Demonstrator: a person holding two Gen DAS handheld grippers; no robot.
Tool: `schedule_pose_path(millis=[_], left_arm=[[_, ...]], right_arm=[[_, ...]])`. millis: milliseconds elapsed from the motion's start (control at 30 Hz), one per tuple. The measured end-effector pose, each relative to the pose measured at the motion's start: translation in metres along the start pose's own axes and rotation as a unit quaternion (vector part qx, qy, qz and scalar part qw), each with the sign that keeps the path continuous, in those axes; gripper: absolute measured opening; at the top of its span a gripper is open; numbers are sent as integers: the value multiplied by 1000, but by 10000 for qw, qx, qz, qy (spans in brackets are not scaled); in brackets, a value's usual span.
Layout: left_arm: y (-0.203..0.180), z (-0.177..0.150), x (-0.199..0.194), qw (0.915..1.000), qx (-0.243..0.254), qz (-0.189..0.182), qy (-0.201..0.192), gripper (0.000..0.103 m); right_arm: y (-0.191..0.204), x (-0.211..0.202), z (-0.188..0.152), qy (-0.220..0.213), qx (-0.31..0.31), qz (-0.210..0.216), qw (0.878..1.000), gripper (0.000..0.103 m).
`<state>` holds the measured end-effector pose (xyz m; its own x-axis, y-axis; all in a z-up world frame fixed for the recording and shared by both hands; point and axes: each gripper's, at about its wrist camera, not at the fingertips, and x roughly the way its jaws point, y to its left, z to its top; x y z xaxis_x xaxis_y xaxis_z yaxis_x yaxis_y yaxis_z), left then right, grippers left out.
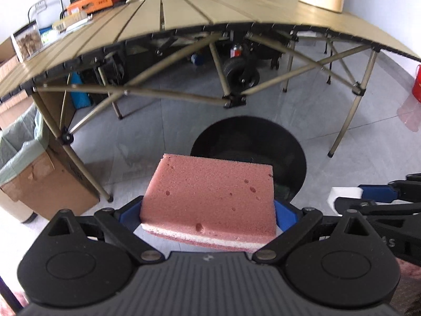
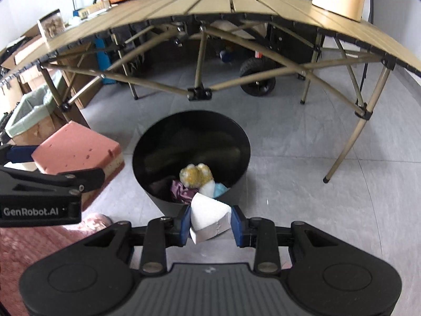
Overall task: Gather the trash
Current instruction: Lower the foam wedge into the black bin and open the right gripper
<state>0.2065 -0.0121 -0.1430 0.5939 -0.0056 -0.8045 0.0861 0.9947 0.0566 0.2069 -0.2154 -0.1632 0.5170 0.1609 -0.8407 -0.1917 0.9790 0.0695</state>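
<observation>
- The left claw (image 1: 208, 210) is pinching a thick pink rectangular sponge with a white middle layer (image 1: 210, 197), its blue pads pressing against the sponge's two sides at lower centre of the left wrist view.
- The sponge is hanging in the air in front of the round black trash bin (image 1: 250, 142) — its far edge is overlapping the bin's near rim in that view.
- In the right wrist view the same sponge (image 2: 79, 150) is sitting at centre left, beside the bin (image 2: 190, 158) and off to its left.
- The right claw (image 2: 210, 223) is squeezing a folded white paper tissue (image 2: 209, 221) between its blue pads, just at the bin's near rim, lower centre of the frame.
- Inside the bin, a yellow-and-white crumpled wad (image 2: 196, 175), a purple scrap (image 2: 181, 193) and a pale blue piece (image 2: 219, 190) are lying on the bottom.
- A tan slatted folding bench (image 2: 236, 5) is arching across the top of both views — a cardboard box lined with a green bag (image 1: 34, 173) is standing at the left.
</observation>
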Motion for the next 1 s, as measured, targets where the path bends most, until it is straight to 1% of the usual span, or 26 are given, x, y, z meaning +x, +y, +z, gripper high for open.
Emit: schedule_pose_path(millis=[233,333,600,767,1000], left_arm=[[13,-1,26,9990,-334,85,282,98],[20,1,31,9985,-436,152,282,98],[45,6,48,9949,-842,329,438,98],[52,9,52,9930,-969,449,498,98],[59,15,56,9910,-1094,613,459,98]], right_arm=[[-1,16,5,174,-34,-61,9998,31],[2,23,10,214,-96,-70,9997,31],[9,42,30,282,-177,-78,9994,31],[13,53,44,299,-234,-75,9993,31],[23,74,66,325,-349,-48,9989,32]])
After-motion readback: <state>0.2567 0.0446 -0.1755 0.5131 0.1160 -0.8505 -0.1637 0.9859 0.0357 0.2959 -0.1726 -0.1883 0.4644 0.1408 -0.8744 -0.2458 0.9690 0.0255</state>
